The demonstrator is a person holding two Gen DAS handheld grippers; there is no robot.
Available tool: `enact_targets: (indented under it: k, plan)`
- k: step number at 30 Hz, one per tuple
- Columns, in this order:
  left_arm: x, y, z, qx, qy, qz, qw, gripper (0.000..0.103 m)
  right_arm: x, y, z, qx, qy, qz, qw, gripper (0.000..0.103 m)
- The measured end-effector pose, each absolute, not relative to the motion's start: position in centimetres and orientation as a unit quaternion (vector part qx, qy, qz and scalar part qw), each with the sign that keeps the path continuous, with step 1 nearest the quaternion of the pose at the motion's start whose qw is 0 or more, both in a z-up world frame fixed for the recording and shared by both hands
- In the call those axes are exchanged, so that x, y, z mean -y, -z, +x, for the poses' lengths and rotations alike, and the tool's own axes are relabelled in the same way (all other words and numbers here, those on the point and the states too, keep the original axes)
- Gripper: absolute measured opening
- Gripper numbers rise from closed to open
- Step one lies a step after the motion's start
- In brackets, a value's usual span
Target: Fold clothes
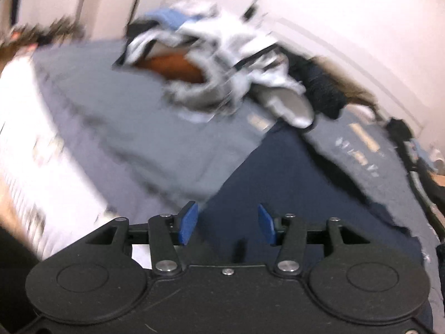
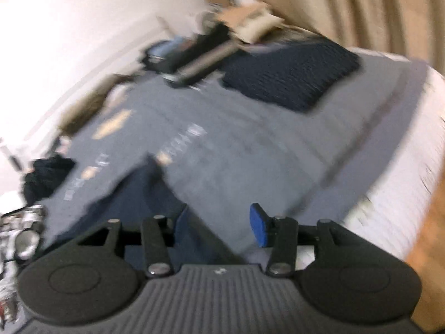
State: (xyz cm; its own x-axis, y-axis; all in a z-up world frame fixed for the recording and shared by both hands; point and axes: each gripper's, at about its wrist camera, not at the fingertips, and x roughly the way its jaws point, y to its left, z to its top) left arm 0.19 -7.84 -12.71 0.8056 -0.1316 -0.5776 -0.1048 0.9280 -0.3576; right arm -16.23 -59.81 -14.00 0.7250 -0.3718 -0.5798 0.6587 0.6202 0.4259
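A navy garment (image 1: pixel 292 183) lies spread on the grey bed cover (image 1: pixel 139 117). My left gripper (image 1: pixel 228 222) hovers over its near part, blue pads apart and nothing pressed between them. In the right wrist view the same navy garment (image 2: pixel 130 203) runs from the middle of the bed cover (image 2: pixel 250 150) down under my right gripper (image 2: pixel 219 222). Its right pad shows clearly; the left one blends into the navy cloth behind it. The jaws stand apart, and I see no cloth pinched. Both views are blurred.
A heap of white, grey, blue and orange clothes (image 1: pixel 222 64) sits at the back of the bed, with a black garment (image 1: pixel 325 91) beside it. A dark knitted cushion (image 2: pixel 292 75) and black items (image 2: pixel 189 55) lie farther right. Beige curtain (image 2: pixel 347 5), wooden floor (image 2: pixel 428 239).
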Motion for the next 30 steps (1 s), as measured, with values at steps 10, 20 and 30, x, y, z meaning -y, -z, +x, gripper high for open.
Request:
enact_targets:
  k: [10, 20, 30]
  plan:
    - [15.7, 10.9, 6.6, -0.262, 0.131, -0.069, 0.954, 0.063, 56.3, 12.1, -6.0, -0.263, 0.101, 0.253, 0.925, 0.049]
    - [21.1, 15.2, 14.2, -0.309, 0.173, 0.013, 0.935, 0.063, 53.0, 15.3, 7.3, -0.339, 0.018, 0.188, 0.922, 0.049]
    - [24.2, 18.5, 20.4, -0.344, 0.193, 0.052, 0.918, 0.072, 50.8, 19.8, 14.4, -0.389, -0.020, 0.133, 0.911, 0.050]
